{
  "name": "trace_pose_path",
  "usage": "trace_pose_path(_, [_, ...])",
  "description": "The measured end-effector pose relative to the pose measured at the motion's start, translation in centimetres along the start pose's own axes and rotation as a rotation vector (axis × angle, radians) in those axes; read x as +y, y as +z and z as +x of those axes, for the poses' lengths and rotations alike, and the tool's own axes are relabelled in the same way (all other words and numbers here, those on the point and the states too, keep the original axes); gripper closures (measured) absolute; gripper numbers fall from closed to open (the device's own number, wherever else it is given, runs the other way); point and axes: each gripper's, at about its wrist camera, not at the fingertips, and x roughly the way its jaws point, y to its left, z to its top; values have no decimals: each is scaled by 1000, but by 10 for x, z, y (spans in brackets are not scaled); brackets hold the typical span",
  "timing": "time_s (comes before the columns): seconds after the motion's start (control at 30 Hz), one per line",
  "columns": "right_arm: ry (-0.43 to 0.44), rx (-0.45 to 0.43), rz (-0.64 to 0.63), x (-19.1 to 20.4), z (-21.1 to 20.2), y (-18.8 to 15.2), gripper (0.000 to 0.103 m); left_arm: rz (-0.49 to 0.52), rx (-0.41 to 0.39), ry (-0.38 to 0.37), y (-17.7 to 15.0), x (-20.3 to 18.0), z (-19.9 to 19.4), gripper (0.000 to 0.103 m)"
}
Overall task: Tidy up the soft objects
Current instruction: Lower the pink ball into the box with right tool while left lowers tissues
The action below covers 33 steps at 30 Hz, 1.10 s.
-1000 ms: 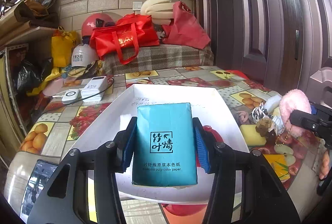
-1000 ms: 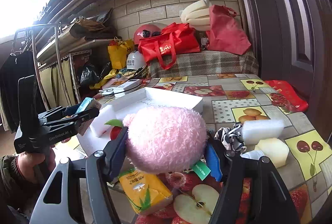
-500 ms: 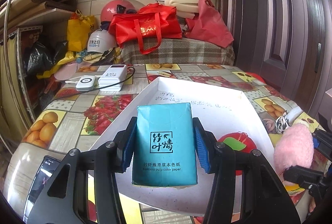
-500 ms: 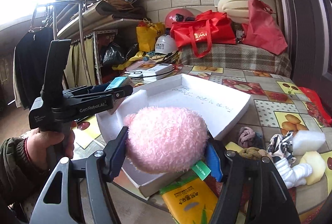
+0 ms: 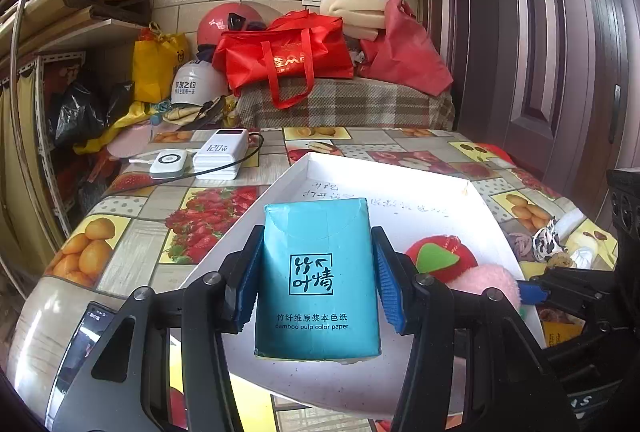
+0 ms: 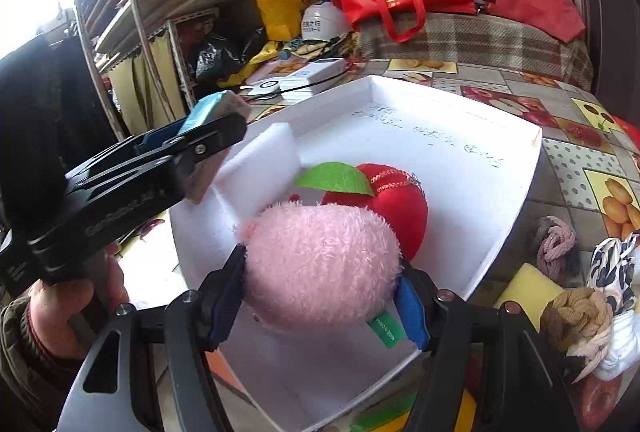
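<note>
My left gripper (image 5: 318,282) is shut on a teal tissue pack (image 5: 318,272) and holds it over the near edge of the white box (image 5: 384,180). My right gripper (image 6: 322,286) is shut on a pink plush toy (image 6: 320,264) and holds it over the box's near part (image 6: 460,104). A red plush apple with a green leaf (image 6: 384,200) and a white foam block (image 6: 264,160) lie inside the box. The apple (image 5: 440,258) and pink plush (image 5: 486,282) also show in the left wrist view. The left gripper with the tissue pack (image 6: 208,112) shows at left in the right wrist view.
Hair ties, a yellow sponge (image 6: 528,288), a patterned cloth (image 6: 616,268) and a braided beige piece lie on the fruit-print tablecloth (image 5: 132,208) right of the box. Two power banks (image 5: 220,152) lie at the far left. Red bags (image 5: 288,52) sit behind the table.
My right gripper has carried the pink plush left, from beside the box to over its inside, above the red apple. The left gripper has kept the tissue pack over the box's near edge.
</note>
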Motion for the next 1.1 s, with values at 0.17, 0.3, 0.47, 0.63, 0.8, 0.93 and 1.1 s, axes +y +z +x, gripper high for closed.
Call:
trace_pose_path(0.17, [-155,-43,134,-25,8,15,36,-5,16,13,1,0,3,52])
trace_pose_path(0.3, [-149,-94,181,-27,-1,12,36,-20,21,23,4,1,10,52])
trace_pose_path(0.47, [-155,-142,159,-19,-9,12,36,20,18,33,12,-15,28,52])
trace_pose_path(0.63, [-176,-153,153,-17,-8,14,34,46,29,68,17,-28,41,51])
trace_pose_path(0.8, [-184,-133,142,-15,-4,15,22,-22,3,124,16,-15,37,26])
trace_pose_path(0.93, [-212,-156,102,-6,-8,14,5,-64,-23,141,15,-7,32,0])
trace_pose_path(1.1, [-238,-197,43,6,-14,13,0,-60,-49,152,14,-8,27,0])
